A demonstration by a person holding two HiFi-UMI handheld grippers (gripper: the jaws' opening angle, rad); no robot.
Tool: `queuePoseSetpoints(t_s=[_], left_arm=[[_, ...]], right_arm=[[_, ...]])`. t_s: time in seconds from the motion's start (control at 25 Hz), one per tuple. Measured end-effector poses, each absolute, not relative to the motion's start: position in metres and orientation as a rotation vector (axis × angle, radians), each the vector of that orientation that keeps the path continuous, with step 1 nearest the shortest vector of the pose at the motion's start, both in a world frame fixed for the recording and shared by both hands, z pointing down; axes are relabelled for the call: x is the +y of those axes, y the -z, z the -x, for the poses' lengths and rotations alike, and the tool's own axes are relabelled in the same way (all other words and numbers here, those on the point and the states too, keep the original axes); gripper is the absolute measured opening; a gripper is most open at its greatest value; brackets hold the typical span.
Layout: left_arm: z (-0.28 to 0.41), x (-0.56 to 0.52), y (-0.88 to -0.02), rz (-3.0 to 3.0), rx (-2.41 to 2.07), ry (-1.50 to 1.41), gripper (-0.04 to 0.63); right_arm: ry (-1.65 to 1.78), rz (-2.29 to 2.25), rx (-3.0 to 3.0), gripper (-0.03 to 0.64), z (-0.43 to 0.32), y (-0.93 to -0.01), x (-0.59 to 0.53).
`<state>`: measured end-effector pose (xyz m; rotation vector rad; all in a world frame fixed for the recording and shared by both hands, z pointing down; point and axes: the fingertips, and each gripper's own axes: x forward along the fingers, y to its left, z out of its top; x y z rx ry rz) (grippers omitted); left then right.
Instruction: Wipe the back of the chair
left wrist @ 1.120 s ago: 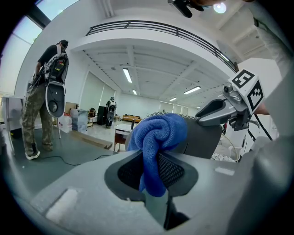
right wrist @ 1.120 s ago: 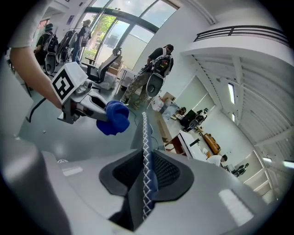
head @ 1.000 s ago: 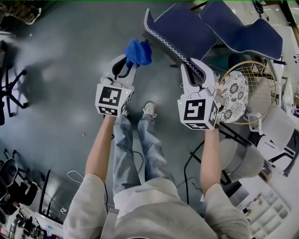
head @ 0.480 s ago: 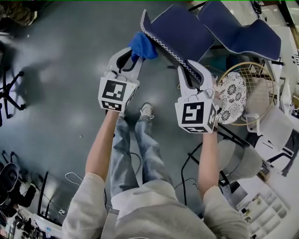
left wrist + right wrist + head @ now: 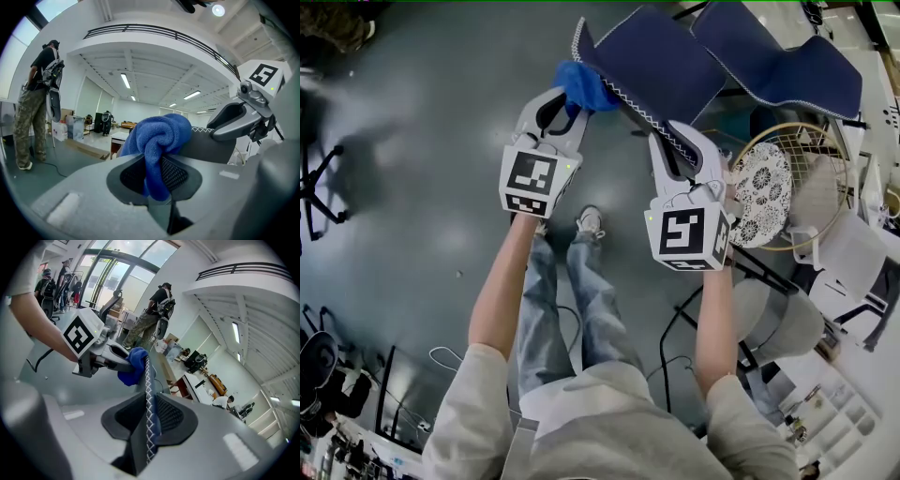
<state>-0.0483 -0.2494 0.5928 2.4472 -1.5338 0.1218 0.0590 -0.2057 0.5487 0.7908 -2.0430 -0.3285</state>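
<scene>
The navy chair back (image 5: 661, 66) with white stitching along its edge tilts toward me in the head view. My right gripper (image 5: 680, 145) is shut on that stitched edge (image 5: 149, 399), which runs between its pads. My left gripper (image 5: 570, 101) is shut on a bunched blue cloth (image 5: 581, 86), and the cloth presses against the chair back near its left corner. In the left gripper view the cloth (image 5: 159, 145) bulges out of the jaws, with the dark chair back (image 5: 206, 145) right behind it. The right gripper view shows the left gripper (image 5: 101, 355) and the cloth (image 5: 133, 366) against the chair's edge.
A second navy chair (image 5: 787, 56) stands behind the first. To the right is a gold wire basket (image 5: 825, 141) holding a patterned cushion (image 5: 764, 192). An office chair base (image 5: 314, 178) is at far left. Cables (image 5: 675, 337) lie on the grey floor. A person (image 5: 35, 103) stands farther off.
My left gripper has carried the blue cloth forward and a little up, from beside the chair back onto its corner. The right gripper has kept its hold on the edge.
</scene>
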Motion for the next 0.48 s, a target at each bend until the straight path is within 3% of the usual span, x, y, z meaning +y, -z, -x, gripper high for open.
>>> queuePoseSetpoints(t_s=[0.48], left_arm=[[0.017, -0.235, -0.583, -2.471, -1.488, -0.087, 0.074]], right_arm=[[0.335, -0.760, -2.059, 0.074, -0.057, -0.549, -0.204]])
